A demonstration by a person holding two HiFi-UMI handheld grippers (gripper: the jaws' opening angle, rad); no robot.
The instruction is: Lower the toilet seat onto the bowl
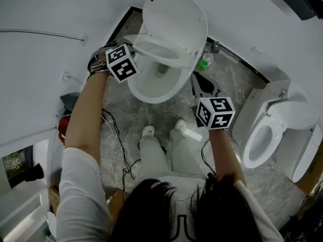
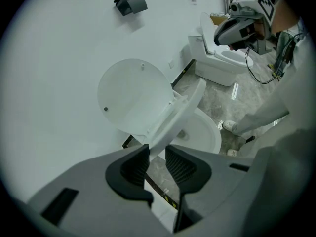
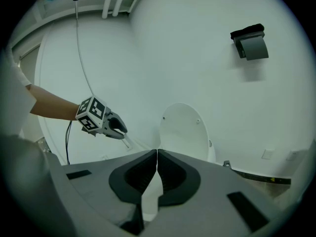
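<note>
Seat point(image 2: 180, 110) stands about half down. It tilts between the lid point(image 2: 131, 95), which leans on the far wall, and the bowl point(image 2: 202, 135) beneath, and it is hinged at its far end. My left gripper point(image 2: 157, 149) has it by the left rim. The rim runs in between the fingers point(image 2: 133, 167) and fills the gap at their tips, so I read that as a light pinch on the seat. My right gripper point(image 3: 157, 154) hangs to the right of the bowl with its fingers pressed together on nothing, well apart from the seat.

I judge the seat to be stiff moulded plastic, light but smooth, so it could slip out of a narrow pinch. It can only swing about its hinge and would probably drop and bang if released. The thin side rim towards the near, free end looks like the best hold, since the swing is easiest to steady there.

Nothing lies on the bowl's rim, so the way down looks open. The pinch point is between seat and bowl, so my lower finger has to slide out leftwards before they meet. On the left, the side wall is near my arm and cables point(image 1: 113, 130) trail on the floor. On the right, a green bottle point(image 1: 204, 62) stands by the far wall, clear of the swing.
</note>
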